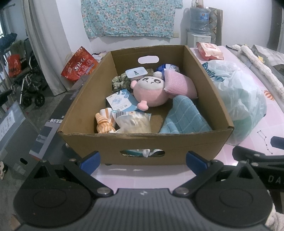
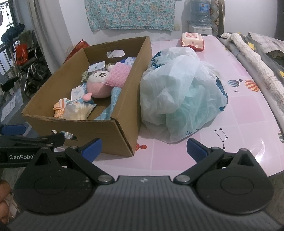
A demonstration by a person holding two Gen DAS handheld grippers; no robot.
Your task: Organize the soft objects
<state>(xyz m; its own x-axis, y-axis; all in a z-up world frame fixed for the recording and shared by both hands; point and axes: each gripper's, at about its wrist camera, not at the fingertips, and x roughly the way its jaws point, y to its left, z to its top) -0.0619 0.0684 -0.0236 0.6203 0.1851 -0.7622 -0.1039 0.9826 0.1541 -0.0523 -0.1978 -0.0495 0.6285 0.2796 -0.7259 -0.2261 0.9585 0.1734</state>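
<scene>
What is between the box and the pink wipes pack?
The plastic bag sits between the box and the wipes pack, beside the box; the right wrist view shows it best.

- A lived-in room of a home.
- A flowered cloth (image 1: 130,16) hangs on the back wall.
- A water dispenser (image 1: 199,26) stands behind the bench's (image 2: 248,115) far edge.
- A folded wheelchair (image 1: 31,80) and a red gift bag (image 1: 79,64) sit on the floor at left.
</scene>
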